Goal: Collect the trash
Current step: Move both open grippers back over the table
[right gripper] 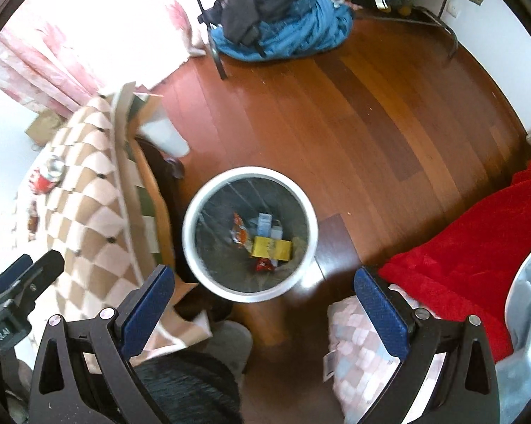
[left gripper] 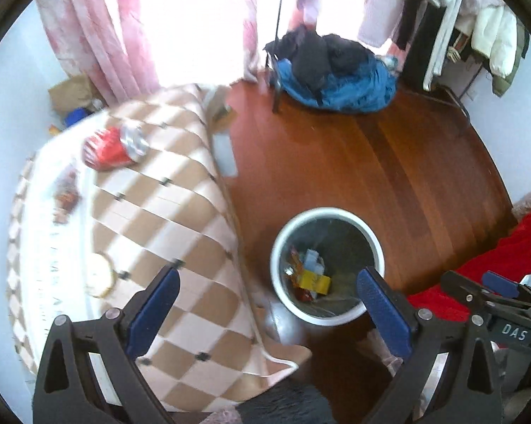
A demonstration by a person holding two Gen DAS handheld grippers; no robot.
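Note:
A white-rimmed trash bin (left gripper: pixel 283 233) stands on the wood floor with several wrappers and a yellow box (left gripper: pixel 315 282) inside; it also shows in the right wrist view (right gripper: pixel 195 208). A crushed red soda can (left gripper: pixel 113 146) lies on the checkered tablecloth (left gripper: pixel 166 219); the can also shows in the right wrist view (right gripper: pixel 48 176). A small wrapper (left gripper: pixel 66 198) lies on the table's left part. My left gripper (left gripper: pixel 269 293) is open and empty, above the table edge and bin. My right gripper (right gripper: pixel 263 289) is open and empty, above the bin's near rim.
A blue and black pile of clothes (left gripper: pixel 332 70) sits on a chair at the back. A red blanket (right gripper: pixel 470 247) lies at the right. Pink curtains (left gripper: pixel 89 31) hang behind the table. A round plate-like object (left gripper: pixel 99 275) sits on the table.

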